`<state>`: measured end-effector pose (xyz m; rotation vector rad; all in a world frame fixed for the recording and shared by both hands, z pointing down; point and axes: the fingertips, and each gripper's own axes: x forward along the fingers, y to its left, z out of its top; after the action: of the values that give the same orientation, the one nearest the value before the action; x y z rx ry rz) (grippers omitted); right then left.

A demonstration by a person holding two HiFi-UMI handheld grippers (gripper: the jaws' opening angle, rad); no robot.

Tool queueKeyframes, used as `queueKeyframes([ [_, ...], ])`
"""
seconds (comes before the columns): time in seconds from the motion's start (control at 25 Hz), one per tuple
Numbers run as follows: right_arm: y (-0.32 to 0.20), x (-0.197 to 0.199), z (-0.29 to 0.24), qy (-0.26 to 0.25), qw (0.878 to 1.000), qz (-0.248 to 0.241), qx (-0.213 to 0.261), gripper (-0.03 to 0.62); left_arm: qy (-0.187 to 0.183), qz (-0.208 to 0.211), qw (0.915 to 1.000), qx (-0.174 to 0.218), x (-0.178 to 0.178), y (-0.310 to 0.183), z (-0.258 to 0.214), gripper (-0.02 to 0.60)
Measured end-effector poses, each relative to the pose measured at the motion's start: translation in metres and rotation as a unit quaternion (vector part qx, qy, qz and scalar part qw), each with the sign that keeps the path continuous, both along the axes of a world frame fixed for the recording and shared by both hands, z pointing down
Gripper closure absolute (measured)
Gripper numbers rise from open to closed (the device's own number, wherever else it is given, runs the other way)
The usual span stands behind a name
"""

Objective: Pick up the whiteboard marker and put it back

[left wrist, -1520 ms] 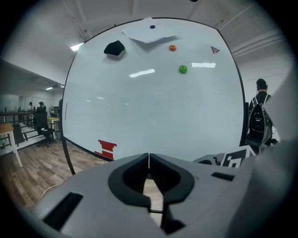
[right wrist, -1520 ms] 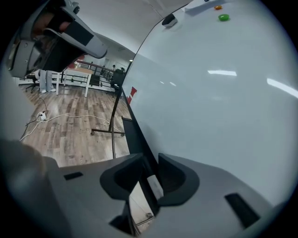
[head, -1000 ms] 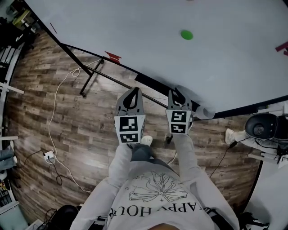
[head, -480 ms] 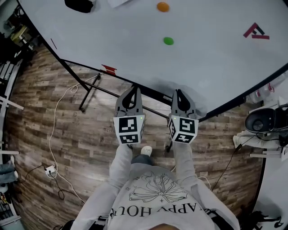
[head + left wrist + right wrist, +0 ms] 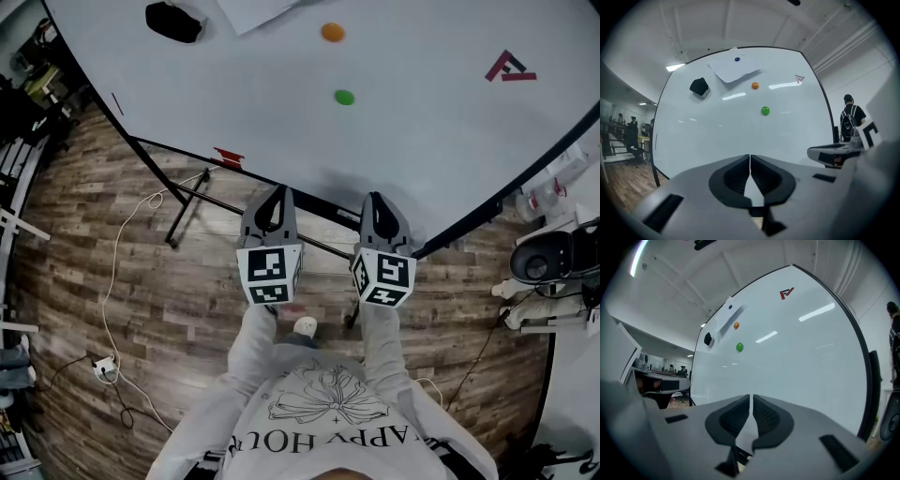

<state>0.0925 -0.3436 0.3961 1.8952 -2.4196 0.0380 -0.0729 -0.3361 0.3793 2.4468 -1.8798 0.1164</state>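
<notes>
Both faced the whiteboard [image 5: 422, 122], near its lower edge. The left gripper [image 5: 750, 159] had its jaws pressed together, empty. The right gripper [image 5: 751, 399] was closing, a sliver apart, nothing between. The whiteboard marker? Couldn't be made out anywhere.
</notes>
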Motion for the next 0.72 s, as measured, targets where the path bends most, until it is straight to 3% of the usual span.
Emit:
queueKeyframes([
  [0.72,0.0034,0.0037,-0.0061,-0.004,1.000,0.001,0.010,0.582,0.002,-0.005,1.0000,0.002,0.0001,0.0034,-0.0014,0.572],
])
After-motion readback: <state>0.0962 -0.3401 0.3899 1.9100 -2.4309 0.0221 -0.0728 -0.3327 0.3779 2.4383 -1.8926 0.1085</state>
